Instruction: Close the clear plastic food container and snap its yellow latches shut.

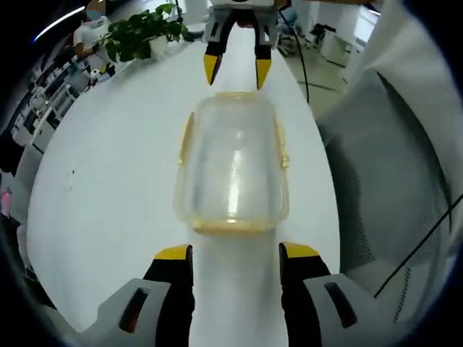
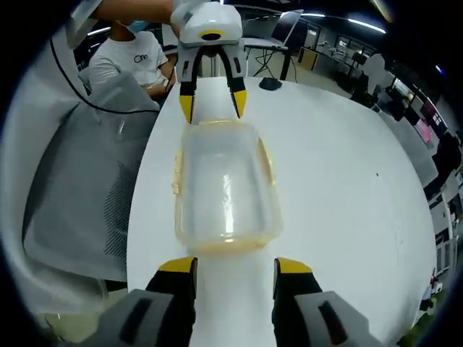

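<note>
Left claw (image 1: pixel 236 254) stood wide and empty, its yellow-tipped jaws just short of the near end of the clear container (image 1: pixel 231 168), which lay on the white surface (image 1: pixel 108 188) between the two tools. Right claw (image 2: pixel 235 269) was likewise wide and held nothing, its jaws flanking the opposite end of the container (image 2: pixel 226 189); each tool appeared at the far end of the other's view, so they faced one another across the box. The lid seemed to sit on the body, though whether it was fully seated could not be told. Yellow latches (image 1: pixel 282 144) ran along the sides and ends, and whether they were snapped down was unclear.

Risk, as I judged it: pressing one end latch alone could slide the light box along the smooth surface or tip the far end up, and a lid not square would let a latch skip its rim.

Room was good on the open side of the surface; on the other side its edge (image 2: pixel 141 217) lay near the container, with a grey chair (image 2: pixel 87 188) beyond.
</note>
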